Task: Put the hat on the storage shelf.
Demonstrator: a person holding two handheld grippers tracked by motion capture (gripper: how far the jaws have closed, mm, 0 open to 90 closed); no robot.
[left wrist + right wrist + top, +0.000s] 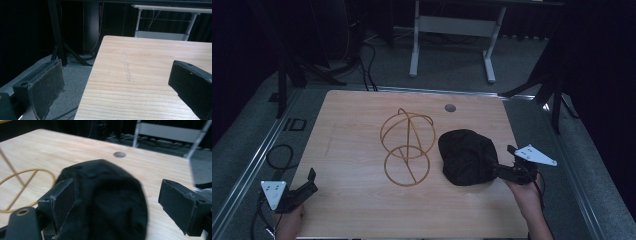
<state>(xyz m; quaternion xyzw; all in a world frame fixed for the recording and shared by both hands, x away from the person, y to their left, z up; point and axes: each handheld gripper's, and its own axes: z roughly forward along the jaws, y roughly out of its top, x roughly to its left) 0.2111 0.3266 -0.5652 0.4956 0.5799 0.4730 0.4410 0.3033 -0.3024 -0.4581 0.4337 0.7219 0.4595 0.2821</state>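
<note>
Black cap (pixel 468 156) — between open right tool (pixel 117 205) jaws, wooden table (pixel 362 125)

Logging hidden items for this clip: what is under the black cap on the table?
The black cap lies on the wooden table, beside the wire stand. Its cloth reaches the tabletop all round, so whatever is beneath is covered and cannot be seen.

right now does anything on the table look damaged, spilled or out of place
Nothing looks spilled or broken. The gold wire stand sits near the table's middle, and the black cap lies slumped beside it, off the stand. The only mark is a faint pencil-like line on the wooden table near its left edge.
</note>
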